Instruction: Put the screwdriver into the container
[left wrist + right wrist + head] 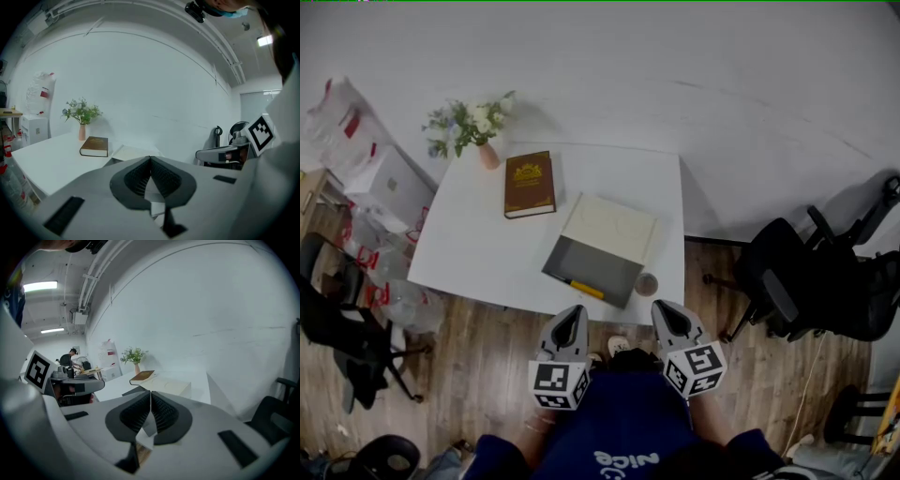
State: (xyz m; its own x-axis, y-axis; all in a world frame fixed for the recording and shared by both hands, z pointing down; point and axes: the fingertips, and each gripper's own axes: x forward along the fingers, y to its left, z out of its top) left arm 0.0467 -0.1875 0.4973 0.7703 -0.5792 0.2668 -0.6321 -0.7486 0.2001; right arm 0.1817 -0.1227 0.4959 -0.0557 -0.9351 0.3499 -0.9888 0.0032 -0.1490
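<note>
White table (pixel 469 234) against a bare wall. Item: yellow-handled screwdriver (pixel 586 289), lying at the near edge of the grey container (pixel 598 261); whether inside it, unclear. Left gripper (pixel 573 314), right gripper (pixel 666 311): jaws together, empty, short of the table. Risk: jaws arriving unopened would likely nudge the screwdriver floorward.

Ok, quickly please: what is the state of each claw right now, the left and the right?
The left claw is closed, holding nothing.
The right claw is closed, holding nothing.
</note>
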